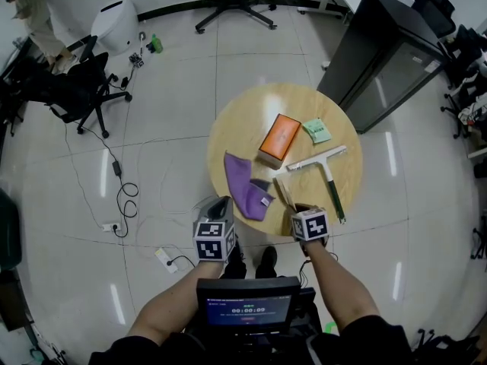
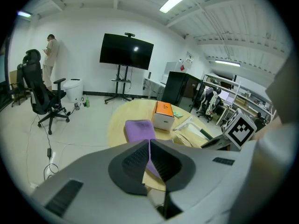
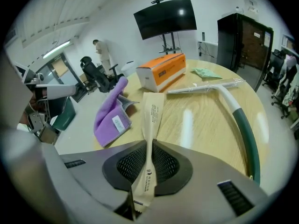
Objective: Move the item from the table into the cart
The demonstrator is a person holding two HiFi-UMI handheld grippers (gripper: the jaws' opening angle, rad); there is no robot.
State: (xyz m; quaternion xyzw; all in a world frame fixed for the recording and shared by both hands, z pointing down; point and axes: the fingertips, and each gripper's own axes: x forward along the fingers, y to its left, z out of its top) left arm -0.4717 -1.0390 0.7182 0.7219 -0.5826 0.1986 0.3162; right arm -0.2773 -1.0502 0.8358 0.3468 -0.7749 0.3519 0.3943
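The lift should be made slowly and straight up, lest the thin sleeve slide out, since the long paper packet (image 3: pixel 152 113), at lower centre above the round table (image 1: pixel 236 131), is pinched by the nearly closed right gripper (image 3: pixel 149 146), while the left gripper (image 2: pixel 149 143) is seen shut on nothing.

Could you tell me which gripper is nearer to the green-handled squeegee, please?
Right. The right gripper, shut on a long tan paper sleeve, is just beside the green-handled squeegee; the left gripper lies beyond the purple cloth.
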